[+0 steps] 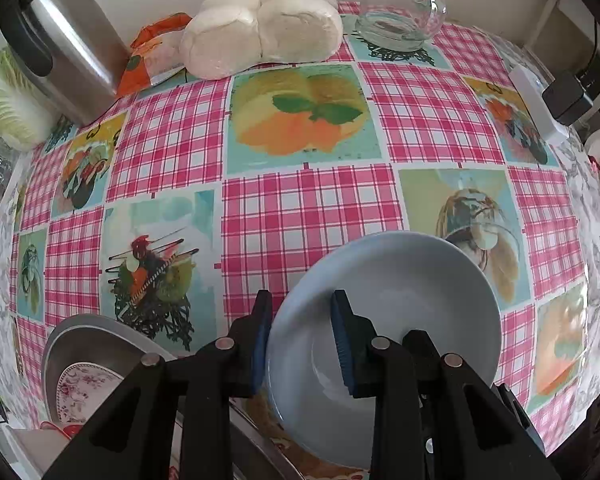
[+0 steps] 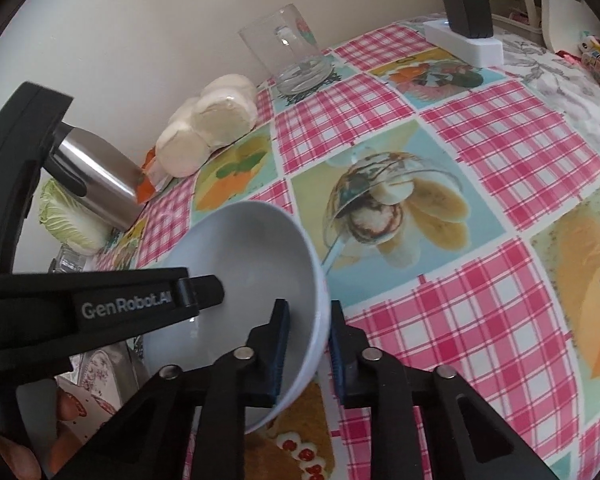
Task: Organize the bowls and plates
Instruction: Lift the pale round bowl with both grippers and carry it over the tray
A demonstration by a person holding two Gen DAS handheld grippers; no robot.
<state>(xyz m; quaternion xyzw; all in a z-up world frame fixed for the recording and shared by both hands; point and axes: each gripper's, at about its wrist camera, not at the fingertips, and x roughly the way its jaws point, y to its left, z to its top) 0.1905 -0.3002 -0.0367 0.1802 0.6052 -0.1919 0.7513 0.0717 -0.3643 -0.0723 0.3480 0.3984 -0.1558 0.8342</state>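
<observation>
A light blue bowl (image 1: 400, 280) sits low on the checked tablecloth, tilted, with both grippers on it. In the left wrist view my left gripper (image 1: 302, 340) straddles the bowl's left rim. One blue pad is outside the wall and the other inside, and both press on it. In the right wrist view my right gripper (image 2: 309, 344) pinches the opposite rim of the same bowl (image 2: 252, 248), one pad in and one pad out. A black finger (image 2: 196, 288) of the left gripper reaches over the bowl from the left.
A grey metal dish (image 1: 60, 344) holding a floral plate (image 1: 80, 384) lies at lower left. At the back stand a steel flask (image 1: 72, 48), a bag of white buns (image 1: 260, 32), a glass mug (image 1: 400, 12) and a cabbage (image 1: 8, 100). A white power strip (image 1: 536, 100) lies at right.
</observation>
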